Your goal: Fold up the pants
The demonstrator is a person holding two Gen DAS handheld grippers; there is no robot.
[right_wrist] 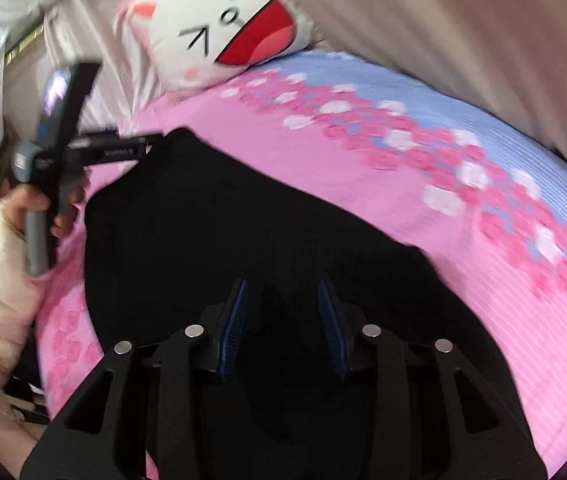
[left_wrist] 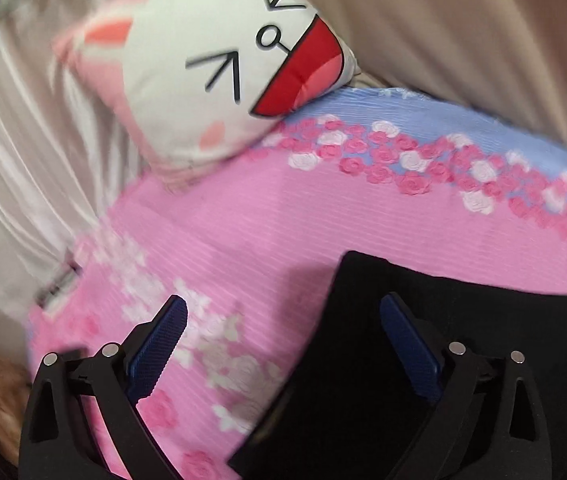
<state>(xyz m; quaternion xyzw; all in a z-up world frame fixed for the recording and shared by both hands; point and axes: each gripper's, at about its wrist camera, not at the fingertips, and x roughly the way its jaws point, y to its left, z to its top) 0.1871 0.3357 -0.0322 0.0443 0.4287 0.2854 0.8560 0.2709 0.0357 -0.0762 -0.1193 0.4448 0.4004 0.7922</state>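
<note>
Black pants (right_wrist: pixel 243 224) lie flat on a pink flowered bedspread (right_wrist: pixel 423 220). In the left wrist view the pants (left_wrist: pixel 463 340) fill the lower right, one corner pointing up. My left gripper (left_wrist: pixel 283 312) is open and empty, its left finger over the bedspread (left_wrist: pixel 263 220) and its right finger over the pants' edge. In the right wrist view the left gripper (right_wrist: pixel 151 140) sits at the pants' far left corner. My right gripper (right_wrist: pixel 283 296) is open above the middle of the pants, holding nothing.
A white cartoon-face pillow (left_wrist: pixel 211 80) lies at the head of the bed, also in the right wrist view (right_wrist: pixel 223 28). Beige curtains (left_wrist: pixel 483 32) hang behind. A blue band (right_wrist: pixel 403 92) of the bedspread runs along the far side.
</note>
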